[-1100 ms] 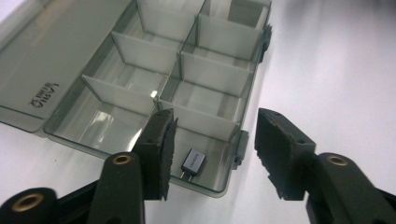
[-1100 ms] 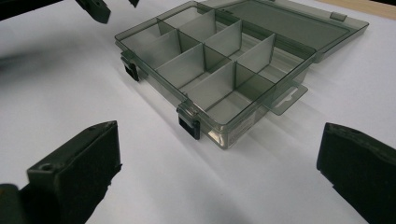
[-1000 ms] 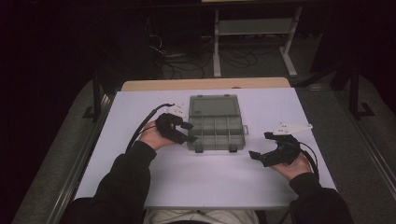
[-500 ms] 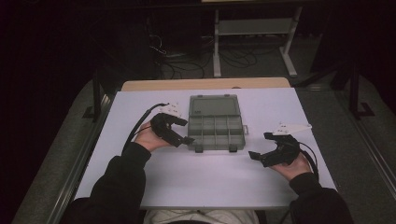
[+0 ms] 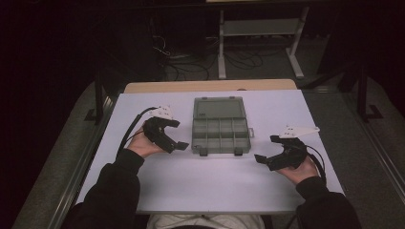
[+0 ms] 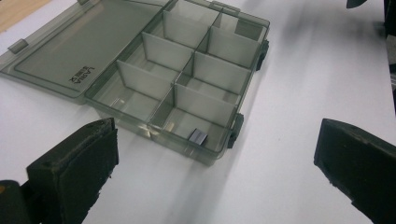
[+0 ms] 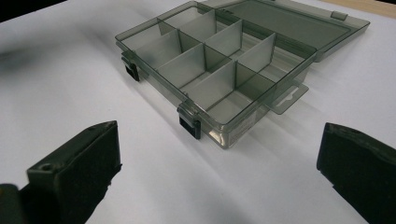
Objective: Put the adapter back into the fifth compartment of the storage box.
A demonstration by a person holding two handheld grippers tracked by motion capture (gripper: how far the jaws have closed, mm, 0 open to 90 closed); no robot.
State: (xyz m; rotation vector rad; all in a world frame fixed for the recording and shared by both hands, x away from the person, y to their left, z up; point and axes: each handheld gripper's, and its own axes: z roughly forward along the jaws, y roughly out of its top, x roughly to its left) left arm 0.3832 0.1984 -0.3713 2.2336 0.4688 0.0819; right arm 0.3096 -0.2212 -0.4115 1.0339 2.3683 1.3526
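Holding both claws spread wide and empty, you flank the open organizer box point(image 5: 220, 128) at the middle of the white table point(image 5: 210, 181). Your left gripper point(image 5: 177, 145) sits just beside its near left corner; your right gripper point(image 5: 261, 160) rests farther off. A small grey piece point(image 6: 197, 136) lies in one near corner compartment.

The organiser box point(image 6: 187, 79) is smoky, see-through plastic, smooth and glossy. The desk point(image 5: 215, 186) has a matt white top with a bare wood edge. Each tool's jaws are dull black, slightly rough at the edges.
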